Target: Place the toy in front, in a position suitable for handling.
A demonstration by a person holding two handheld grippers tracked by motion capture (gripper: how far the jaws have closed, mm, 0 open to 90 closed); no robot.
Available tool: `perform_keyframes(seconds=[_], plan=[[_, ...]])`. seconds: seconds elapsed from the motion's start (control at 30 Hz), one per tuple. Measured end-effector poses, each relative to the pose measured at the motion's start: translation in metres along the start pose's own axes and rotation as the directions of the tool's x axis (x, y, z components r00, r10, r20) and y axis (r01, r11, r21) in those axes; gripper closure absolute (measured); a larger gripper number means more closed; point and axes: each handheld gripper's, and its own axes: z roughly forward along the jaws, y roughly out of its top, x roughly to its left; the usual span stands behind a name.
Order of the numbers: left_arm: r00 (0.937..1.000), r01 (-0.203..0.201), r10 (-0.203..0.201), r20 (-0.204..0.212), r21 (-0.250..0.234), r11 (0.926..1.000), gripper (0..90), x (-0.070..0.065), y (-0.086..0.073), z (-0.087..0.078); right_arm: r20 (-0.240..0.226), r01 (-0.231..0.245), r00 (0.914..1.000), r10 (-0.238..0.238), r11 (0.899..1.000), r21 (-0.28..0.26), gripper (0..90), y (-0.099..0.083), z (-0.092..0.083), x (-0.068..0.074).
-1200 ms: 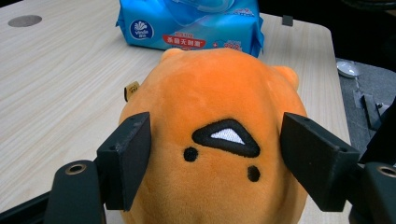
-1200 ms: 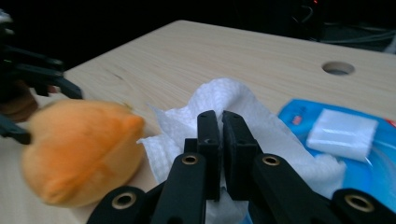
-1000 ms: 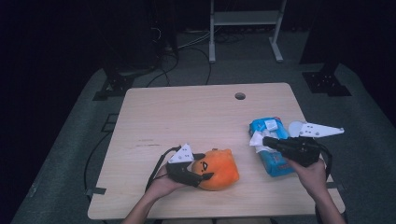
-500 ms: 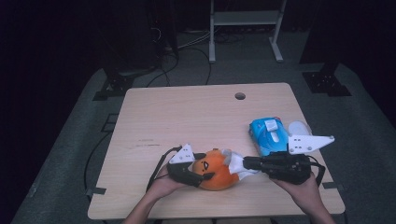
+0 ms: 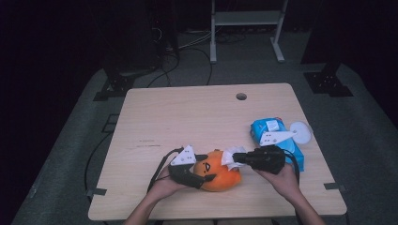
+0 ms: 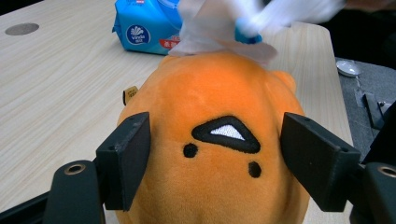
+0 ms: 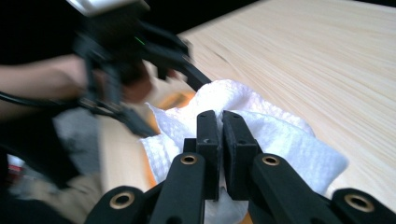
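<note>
Squarely between the jaws of the left gripper (image 6: 219, 154) sits an orange plush toy (image 6: 219, 140), its stitched face turned up toward that gripper's camera; the two black pads stand moderately spread and press against the toy's flanks, one on each side, so the toy is clamped where it rests on the desk (image 5: 187, 117). Just past the far end of those jaws, a white wipe (image 6: 219, 32) lies against the top of the toy's head. That wipe (image 7: 261, 135) is pinched by the right gripper (image 7: 219, 126), whose jaws are pressed together with only the thin cloth between them, the rest of the sheet bunching out beyond and to both sides of the tips. Behind the right gripper (image 5: 237, 158) in the high view, near its cable end, a blue wipes pack (image 5: 274, 136) lies flat on the desk.
</note>
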Motion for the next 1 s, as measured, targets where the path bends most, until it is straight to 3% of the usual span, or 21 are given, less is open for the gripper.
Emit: perform_keyframes(seconds=[0.17, 0.37, 0.47, 0.53, 0.63, 0.8, 1.0], plan=[[1.0000, -0.005, 0.005, 0.003, 0.000, 1.0000, 25.4, -0.001, 0.000, 0.001, 0.054, 0.021, 0.9983, -0.024, 0.999, 0.050, 84.7, -0.010, 0.017, -0.007], [1.0000, -0.007, 0.007, 0.000, 0.002, 1.0000, 25.4, -0.002, 0.000, 0.002, 0.088, 0.055, 0.9943, -0.060, 0.997, 0.061, 81.1, -0.016, 0.024, -0.005], [1.0000, -0.006, 0.006, 0.002, 0.002, 1.0000, 25.4, -0.002, 0.000, 0.002, 0.122, 0.078, 0.9888, -0.086, 0.995, 0.067, 73.2, -0.016, 0.025, -0.004], [1.0000, -0.008, 0.008, 0.005, 0.004, 1.0000, 25.4, -0.002, -0.001, 0.003, 0.131, 0.070, 0.9882, -0.079, 0.995, 0.069, 67.0, -0.017, 0.026, -0.004], [0.9999, -0.014, 0.014, 0.007, 0.007, 0.9999, 25.4, -0.002, -0.001, 0.002, 0.129, 0.038, 0.9906, -0.045, 0.997, 0.061, 57.8, -0.018, 0.027, -0.010], [0.9992, -0.032, 0.031, 0.024, 0.023, 0.9992, 25.6, -0.004, -0.001, 0.003, 0.069, -0.026, 0.9974, 0.021, 0.997, 0.075, 55.8, -0.020, 0.031, -0.018], [0.9983, -0.037, 0.035, 0.046, 0.025, 0.9990, 25.5, -0.003, -0.002, 0.002, 0.011, -0.055, 0.9985, 0.054, 0.996, 0.069, 74.6, -0.023, 0.030, -0.021]])
